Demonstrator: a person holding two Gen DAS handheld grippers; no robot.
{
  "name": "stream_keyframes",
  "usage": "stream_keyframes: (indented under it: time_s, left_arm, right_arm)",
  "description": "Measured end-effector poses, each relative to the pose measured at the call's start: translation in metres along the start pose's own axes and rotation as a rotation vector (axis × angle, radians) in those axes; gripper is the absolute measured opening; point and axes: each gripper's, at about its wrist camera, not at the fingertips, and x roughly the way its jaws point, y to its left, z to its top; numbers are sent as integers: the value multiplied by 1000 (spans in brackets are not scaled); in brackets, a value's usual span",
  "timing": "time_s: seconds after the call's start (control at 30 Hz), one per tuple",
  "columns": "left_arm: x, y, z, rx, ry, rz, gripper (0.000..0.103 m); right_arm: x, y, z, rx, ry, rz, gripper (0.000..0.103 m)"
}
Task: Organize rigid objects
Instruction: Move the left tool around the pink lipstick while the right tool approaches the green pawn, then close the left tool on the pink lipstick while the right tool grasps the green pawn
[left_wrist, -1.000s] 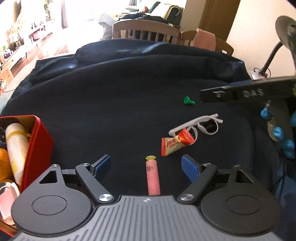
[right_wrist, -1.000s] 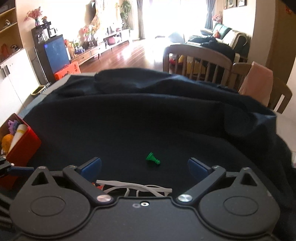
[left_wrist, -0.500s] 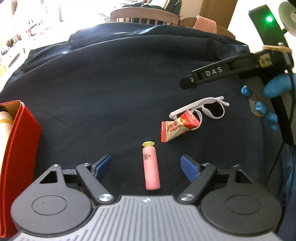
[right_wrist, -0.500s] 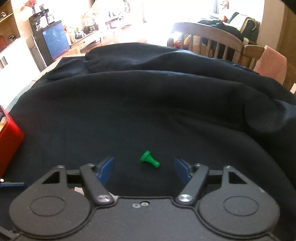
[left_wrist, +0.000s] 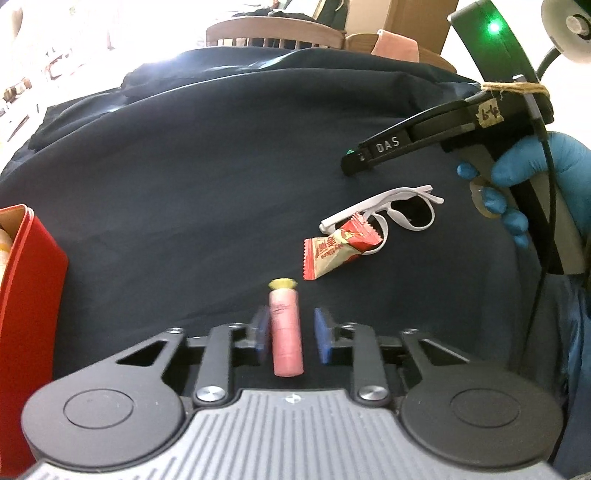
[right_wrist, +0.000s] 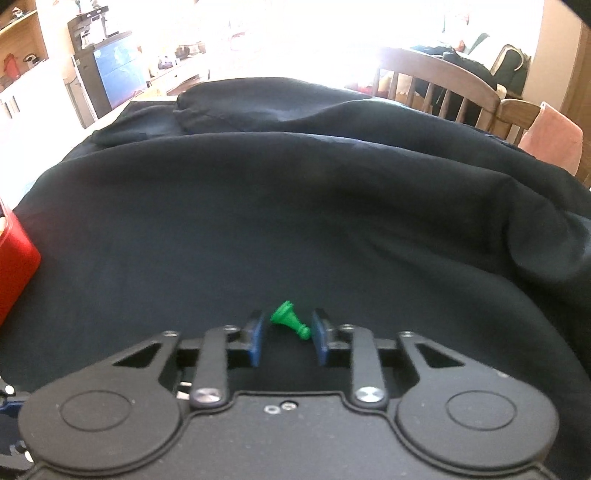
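Motion blur hides whether the left hand-held gripper (left_wrist: 291, 332) touches the pink tube (left_wrist: 285, 332).

Dark cloth (right_wrist: 295, 221) (creased) covers the table; wooden chair (right_wrist: 443, 85) behind.

Sunlit room: wooden chairs (right_wrist: 436, 86) behind the dark-clothed table (right_wrist: 295, 206), shelves (right_wrist: 22, 55) left.

A pink tube (left_wrist: 285, 338) with a yellow cap lies on the dark navy cloth (left_wrist: 207, 192); the glasses (left_wrist: 391, 212) are white, the wrapper (left_wrist: 338, 253) red and cream, the box (left_wrist: 27, 295) red, the pawn (right_wrist: 290, 319) green, the glove (left_wrist: 532, 177) blue
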Motion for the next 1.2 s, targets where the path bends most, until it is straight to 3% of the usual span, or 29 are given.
stream_keyframes:
  time_s: [0.3, 0.97, 1.2]
  left_arm:
    - [-2, 2, 0, 2, 11, 13, 15]
    - [-41, 27, 0, -76, -22, 7, 16]
    - [-63, 38, -3, -85, -39, 2, 16]
  right_arm:
    - [-11, 5, -3, 16, -32, 1, 22]
    - [-109, 41, -30, 147, -110, 131, 22]
    - [-137, 66, -44, 169, -134, 133, 22]
